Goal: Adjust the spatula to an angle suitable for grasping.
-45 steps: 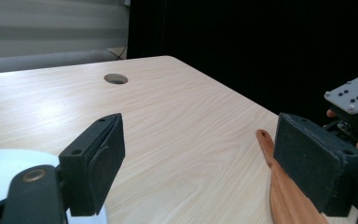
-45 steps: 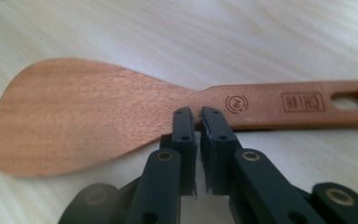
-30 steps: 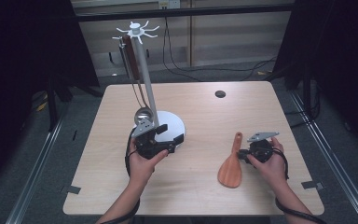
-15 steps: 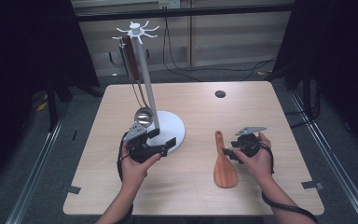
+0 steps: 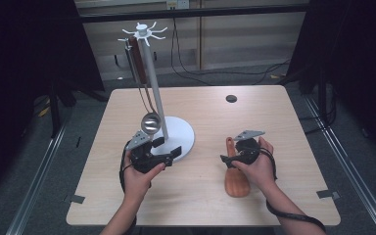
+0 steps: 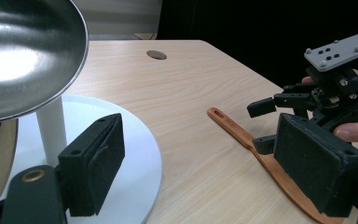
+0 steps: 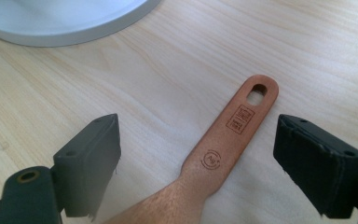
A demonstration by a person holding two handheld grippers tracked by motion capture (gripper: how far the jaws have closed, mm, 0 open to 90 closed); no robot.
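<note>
A wooden spatula (image 5: 237, 180) lies flat on the table, handle pointing away from me. My right gripper (image 5: 229, 155) sits low over that handle. In the right gripper view the handle (image 7: 228, 135) rests between the black pads (image 7: 319, 163) with a gap on each side. Those jaws have just been opening, and the right gripper (image 7: 198, 133) is open. My left gripper (image 5: 167, 149) is open and empty at the front rim of the white stand base (image 5: 182, 132), with a hanging metal ladle bowl (image 6: 25, 56) just above its jaws.
A white pole stand (image 5: 149, 73) with hooks on top carries the ladle (image 5: 150, 123) and a brown-handled utensil (image 5: 136, 58). A small dark disc (image 5: 231, 98) lies at the far right of the table. The left gripper view shows the right gripper (image 6: 307, 105) beside the spatula (image 6: 242, 135).
My right hand has moved left across the table with the spatula, then its jaws spread and let go of the handle. The left hand has barely shifted.
</note>
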